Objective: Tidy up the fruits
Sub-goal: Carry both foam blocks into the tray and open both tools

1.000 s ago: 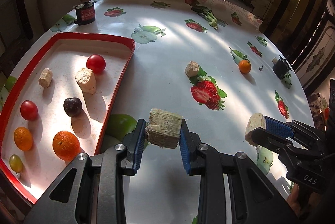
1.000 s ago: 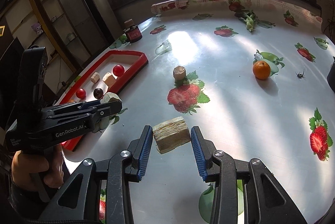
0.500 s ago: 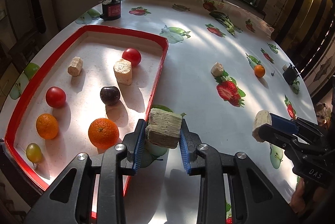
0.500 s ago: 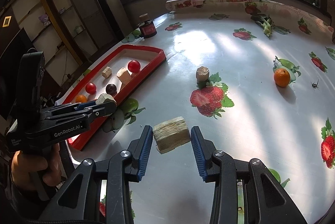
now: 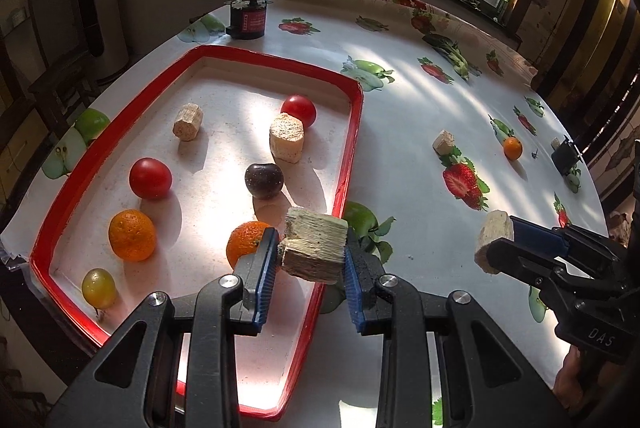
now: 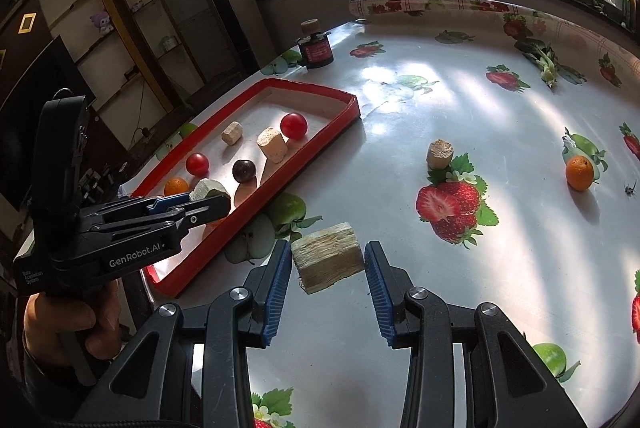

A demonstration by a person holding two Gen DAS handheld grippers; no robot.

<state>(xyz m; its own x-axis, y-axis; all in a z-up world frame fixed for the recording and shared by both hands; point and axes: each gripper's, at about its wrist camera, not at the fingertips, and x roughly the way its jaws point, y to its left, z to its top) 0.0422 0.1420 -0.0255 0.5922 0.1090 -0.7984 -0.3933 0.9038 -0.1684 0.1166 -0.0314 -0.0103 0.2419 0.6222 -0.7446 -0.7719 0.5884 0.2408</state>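
Note:
My left gripper [image 5: 311,262] is shut on a pale fibrous chunk [image 5: 314,248] and holds it above the right rim of the red tray [image 5: 352,132]. The tray holds two tomatoes, two oranges, a dark plum [image 5: 264,181], a yellow grape and two pale chunks. My right gripper [image 6: 327,278] is shut on a similar pale chunk [image 6: 328,257] above the table, right of the tray [image 6: 320,90]. It also shows in the left wrist view [image 5: 496,246]. A small orange [image 6: 579,172] and a cork-like piece [image 6: 439,153] lie on the table.
A dark jar [image 5: 249,13] with a cork lid stands beyond the tray's far corner. A small black object [image 5: 564,156] sits near the table's right edge. The tablecloth [image 6: 460,100] carries printed strawberries and apples. A window runs behind the table.
My left gripper has moved left with its chunk, from over the bare table to over the tray's right rim. My right gripper has kept its chunk and drifted slightly.

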